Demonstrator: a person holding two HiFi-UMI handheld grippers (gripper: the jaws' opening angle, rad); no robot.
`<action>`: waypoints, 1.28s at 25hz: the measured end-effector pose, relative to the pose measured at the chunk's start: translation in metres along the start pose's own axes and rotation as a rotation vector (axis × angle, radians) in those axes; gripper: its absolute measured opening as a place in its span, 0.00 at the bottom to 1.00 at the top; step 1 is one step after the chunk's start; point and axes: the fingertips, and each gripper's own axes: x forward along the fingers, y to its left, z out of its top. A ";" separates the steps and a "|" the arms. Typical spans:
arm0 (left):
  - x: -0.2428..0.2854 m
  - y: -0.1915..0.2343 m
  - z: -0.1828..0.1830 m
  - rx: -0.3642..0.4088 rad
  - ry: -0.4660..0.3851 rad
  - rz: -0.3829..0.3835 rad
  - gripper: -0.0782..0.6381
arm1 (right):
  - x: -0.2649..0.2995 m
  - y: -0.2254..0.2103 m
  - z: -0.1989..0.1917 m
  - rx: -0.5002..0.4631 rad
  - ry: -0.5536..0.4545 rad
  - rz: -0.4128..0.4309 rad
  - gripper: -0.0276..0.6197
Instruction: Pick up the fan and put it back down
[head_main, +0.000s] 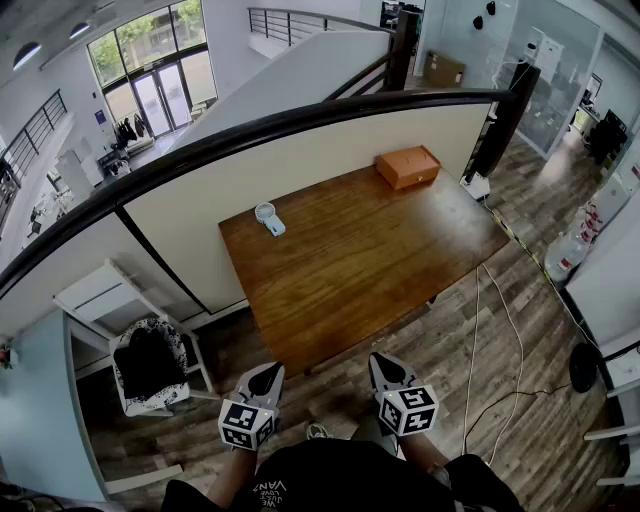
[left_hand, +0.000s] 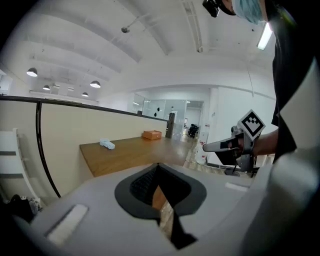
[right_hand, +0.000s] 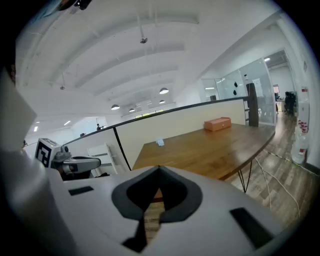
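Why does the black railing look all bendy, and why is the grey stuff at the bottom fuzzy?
Head view: the wide-angle lens bows the railing and the table. Left gripper view: the left hand-held gripper sits too near the lens to be sharp. Right gripper view: same for the right hand-held gripper; the corners go dark.

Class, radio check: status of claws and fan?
Left claw, right claw shut, empty, short of brown wooden table. Small white fan untouched near far edge. Nothing between.

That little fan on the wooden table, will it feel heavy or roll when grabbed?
The fan looks small and plastic, so probably light and rigid. Its round head may let it rock; lying flat, it shouldn't tip.
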 end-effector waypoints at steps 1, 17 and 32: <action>0.001 -0.001 0.001 0.001 0.001 -0.002 0.12 | 0.000 -0.001 0.000 0.000 -0.001 -0.001 0.06; 0.042 -0.022 0.015 -0.037 -0.001 -0.012 0.37 | 0.001 -0.046 0.026 0.075 -0.091 0.007 0.32; 0.165 -0.032 0.062 -0.159 -0.051 0.256 0.39 | 0.055 -0.178 0.088 -0.047 0.018 0.229 0.34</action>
